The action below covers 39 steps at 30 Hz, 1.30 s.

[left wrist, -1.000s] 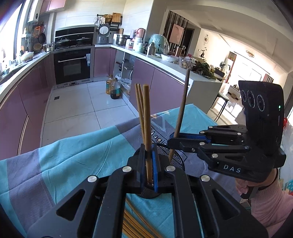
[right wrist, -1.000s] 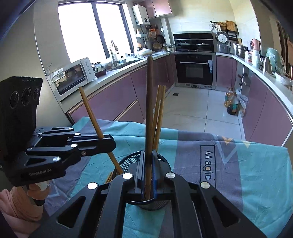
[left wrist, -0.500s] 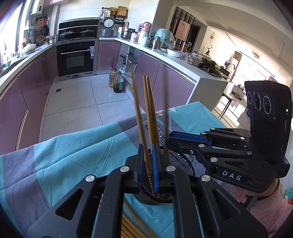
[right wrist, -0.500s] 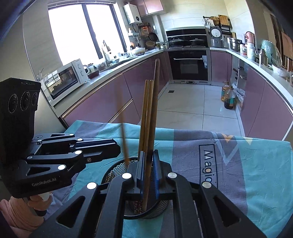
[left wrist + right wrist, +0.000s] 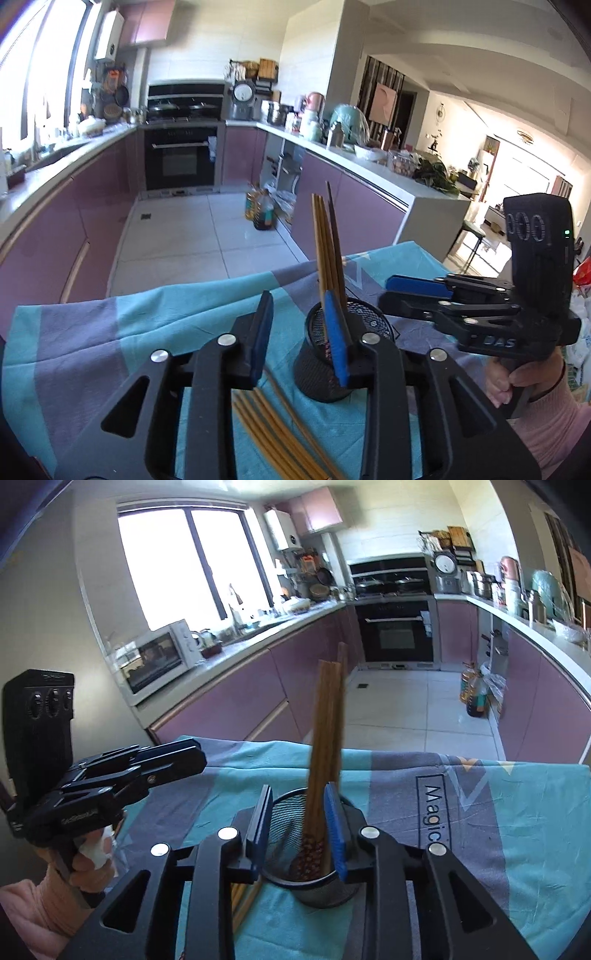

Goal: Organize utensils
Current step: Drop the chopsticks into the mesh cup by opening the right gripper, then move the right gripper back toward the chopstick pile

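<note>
the left gripper (image 5: 301,341) stands with its jaws parted and nothing pressed between the blue pads; they have just been opening, and the black mesh holder (image 5: 334,363) sits past its right finger, partly hidden by that finger. loose chopsticks (image 5: 273,432) lie flat on the cloth just beside the holder on its near side, their near ends cut off by the gripper body and the picture's lower edge. the right gripper (image 5: 297,829) is likewise parted, its jaws also just opened; the upright chopsticks (image 5: 325,738) rise in the gap, and whether the right pad grazes them cannot be made out. the bundle stands in the holder, leaning slightly, its count blurred, its lower ends lost behind mesh. in the left wrist view the right gripper appears just right of the holder, held by a hand (image 5: 517,380) in a pink sleeve, the fingertips apart from the rim. the holder rests on a teal and grey tablecloth (image 5: 480,812) printed with partial lettering, the rest cut off by a fold. beyond the holder lies a pale tiled floor (image 5: 402,705) with oil bottles (image 5: 474,696) standing on it, mauve cabinets (image 5: 240,698) on both sides, a microwave (image 5: 159,657) on the counter, a black oven (image 5: 397,631) at the far wall, and a bright window (image 5: 188,565) whose view is washed out.
</note>
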Each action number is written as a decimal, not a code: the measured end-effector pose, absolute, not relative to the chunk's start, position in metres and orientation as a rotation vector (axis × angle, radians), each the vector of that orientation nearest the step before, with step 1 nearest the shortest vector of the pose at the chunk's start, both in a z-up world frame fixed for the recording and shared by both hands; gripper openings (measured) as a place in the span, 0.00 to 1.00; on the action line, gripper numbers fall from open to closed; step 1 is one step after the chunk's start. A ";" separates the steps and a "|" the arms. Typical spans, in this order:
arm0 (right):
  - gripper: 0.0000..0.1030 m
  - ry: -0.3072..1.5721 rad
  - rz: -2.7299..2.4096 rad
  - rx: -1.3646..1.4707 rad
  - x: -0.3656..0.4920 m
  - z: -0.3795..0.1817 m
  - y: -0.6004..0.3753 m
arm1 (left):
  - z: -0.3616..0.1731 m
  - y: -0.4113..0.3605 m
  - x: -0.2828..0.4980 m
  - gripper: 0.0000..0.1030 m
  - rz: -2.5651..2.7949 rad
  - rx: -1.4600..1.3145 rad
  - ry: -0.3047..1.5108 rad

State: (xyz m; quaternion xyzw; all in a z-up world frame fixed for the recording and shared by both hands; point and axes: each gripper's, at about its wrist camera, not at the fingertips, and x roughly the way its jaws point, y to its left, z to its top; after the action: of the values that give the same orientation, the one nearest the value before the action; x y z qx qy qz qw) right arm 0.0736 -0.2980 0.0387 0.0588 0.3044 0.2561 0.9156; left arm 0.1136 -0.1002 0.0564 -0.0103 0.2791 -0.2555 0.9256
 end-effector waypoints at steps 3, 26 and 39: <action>0.36 0.603 0.594 0.087 0.050 0.040 -0.289 | 0.054 -0.086 0.097 0.37 -0.506 -0.026 0.554; 0.36 0.927 0.600 0.063 0.040 -0.070 -0.224 | -0.084 -0.068 0.054 0.38 -0.442 0.019 0.901; 0.35 0.940 0.561 0.019 0.043 -0.078 -0.214 | -0.100 -0.073 0.052 0.37 -0.444 0.041 0.933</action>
State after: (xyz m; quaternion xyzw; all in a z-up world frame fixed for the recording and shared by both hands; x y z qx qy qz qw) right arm 0.0427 -0.2141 -0.0777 0.0089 0.4467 0.2666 0.8540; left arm 0.0515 -0.0731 -0.0996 0.0197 0.4462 -0.2122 0.8692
